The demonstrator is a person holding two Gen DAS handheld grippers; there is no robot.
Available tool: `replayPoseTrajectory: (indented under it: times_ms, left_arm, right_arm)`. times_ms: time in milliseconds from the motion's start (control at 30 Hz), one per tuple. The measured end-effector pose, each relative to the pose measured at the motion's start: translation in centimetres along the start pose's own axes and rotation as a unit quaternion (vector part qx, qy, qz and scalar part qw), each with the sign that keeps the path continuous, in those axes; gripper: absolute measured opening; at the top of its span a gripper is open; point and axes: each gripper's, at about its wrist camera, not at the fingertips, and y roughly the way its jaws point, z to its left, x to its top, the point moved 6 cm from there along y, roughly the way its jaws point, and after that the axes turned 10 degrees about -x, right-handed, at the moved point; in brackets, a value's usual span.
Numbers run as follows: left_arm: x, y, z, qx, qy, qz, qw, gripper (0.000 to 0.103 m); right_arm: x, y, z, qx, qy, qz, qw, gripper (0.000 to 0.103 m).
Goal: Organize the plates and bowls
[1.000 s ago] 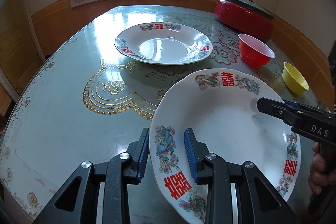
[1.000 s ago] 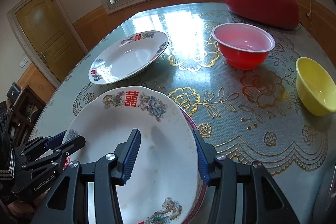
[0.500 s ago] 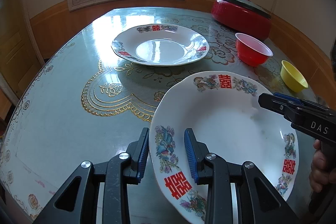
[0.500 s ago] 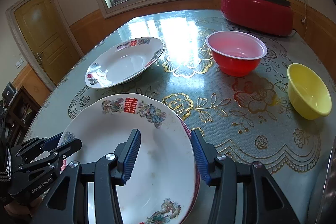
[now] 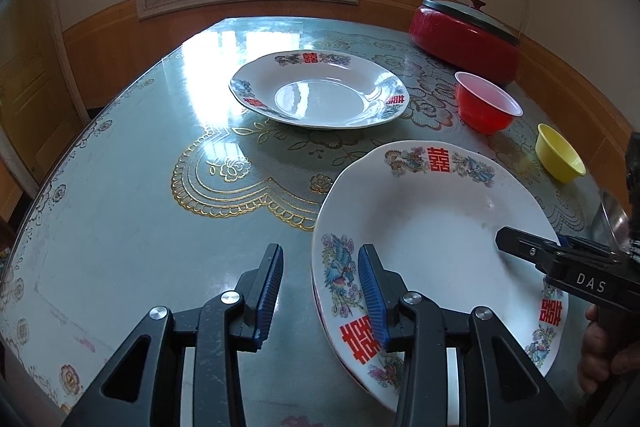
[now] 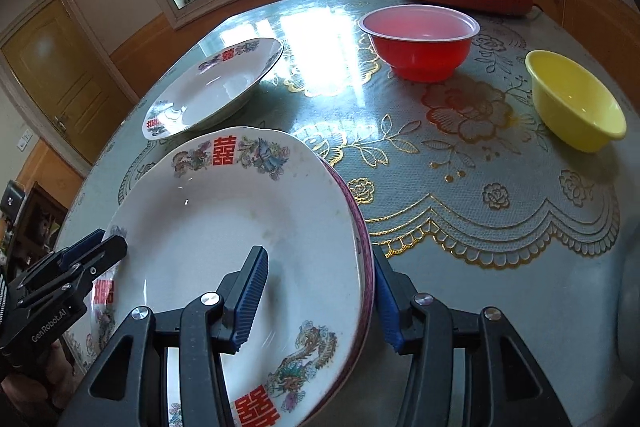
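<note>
Near plate (image 5: 432,239) — stacked on a purple-rimmed plate (image 6: 362,227) at the table's (image 5: 120,211) near side, straddled at opposite rims by left gripper (image 5: 322,291) and right gripper (image 6: 318,295), fingers parted, neither clamped. Far plate (image 5: 320,95) ahead across the table, well apart — likely closer to the left gripper.

left tongs (image 5: 320,291) jaws apart, straddling near plate (image 5: 432,227) left rim | right tongs (image 6: 320,291) jaws apart, straddling same plate's right rim | neither clamped
</note>
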Motion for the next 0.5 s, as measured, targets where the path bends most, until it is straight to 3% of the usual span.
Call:
replayPoseTrajectory:
  times_ms: [133,233,500]
  left_arm:
    - [-0.2,-0.2,0.1,-0.004,0.007,0.003,1.0,0.041]
    - [-0.3,-0.2,0.9,0.007,0.0,0.008,0.9999,0.041]
    - [-0.4,-1.2,2.8,0.012,-0.009,-0.001,0.9999,0.04]
  right_arm:
    - [0.1,0.2,0.5,-0.02,-0.007,-0.004,1.0,0.052]
    - [0.1,0.3,1.6,-0.004,-0.009,0.001,1.0,0.052]
    - [0.6,1.1,4.2,-0.014,-0.036,0.003,0.999,0.055]
